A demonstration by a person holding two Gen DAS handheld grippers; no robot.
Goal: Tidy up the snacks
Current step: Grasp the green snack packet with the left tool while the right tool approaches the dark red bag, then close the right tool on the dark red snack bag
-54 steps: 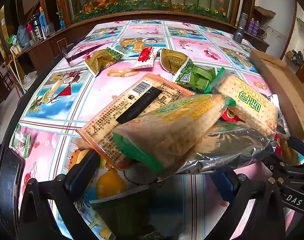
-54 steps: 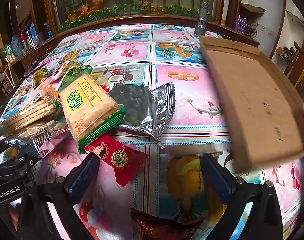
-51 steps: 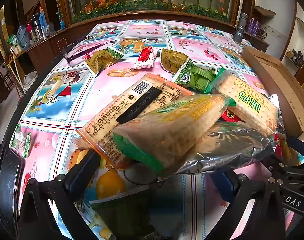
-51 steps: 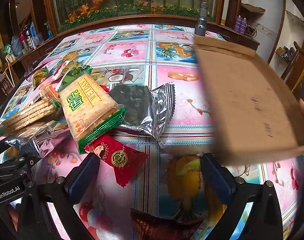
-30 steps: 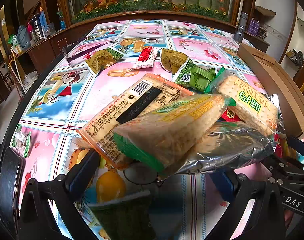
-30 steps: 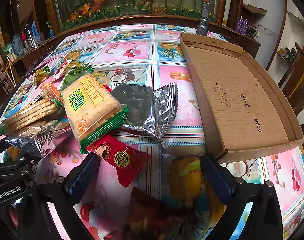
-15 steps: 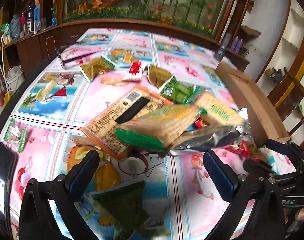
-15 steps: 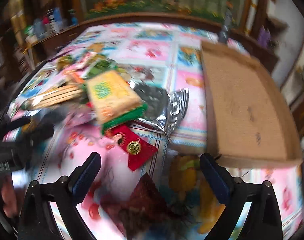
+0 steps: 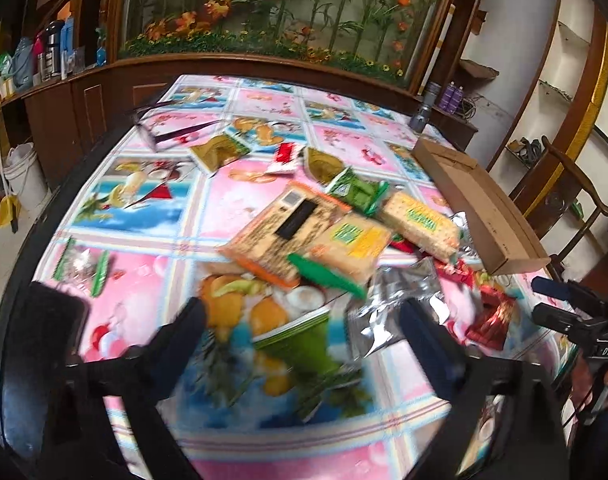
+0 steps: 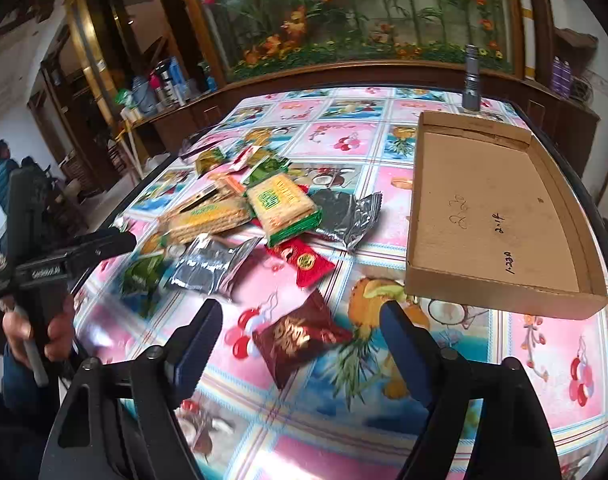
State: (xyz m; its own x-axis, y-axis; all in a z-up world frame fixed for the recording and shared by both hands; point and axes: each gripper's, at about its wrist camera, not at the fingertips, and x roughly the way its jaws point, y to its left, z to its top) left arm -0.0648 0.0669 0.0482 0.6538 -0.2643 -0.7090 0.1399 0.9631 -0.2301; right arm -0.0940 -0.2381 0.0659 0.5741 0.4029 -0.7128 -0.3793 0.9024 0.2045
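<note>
A heap of snack packs lies mid-table: cracker packs (image 9: 352,246) (image 10: 282,204), an orange pack (image 9: 284,226), silver pouches (image 9: 392,300) (image 10: 208,262), a red packet (image 10: 304,262) and a green packet (image 9: 308,346). A dark red packet (image 10: 300,338) lies just ahead of my right gripper (image 10: 298,340), which is open and empty. My left gripper (image 9: 304,344) is open and empty above the green packet. An empty shallow cardboard box (image 10: 500,208) (image 9: 480,208) rests flat on the table's right side.
Smaller packets (image 9: 220,152) lie farther back, and one green-edged packet (image 9: 82,266) lies alone at left. A metal flashlight (image 10: 471,80) stands behind the box. The table has a dark raised rim (image 9: 36,224). A wooden chair (image 9: 564,208) stands at right.
The cardboard box came down from the air and now rests flat on the table. Both grippers rose and pulled back, so more of the table shows. Both stay open.
</note>
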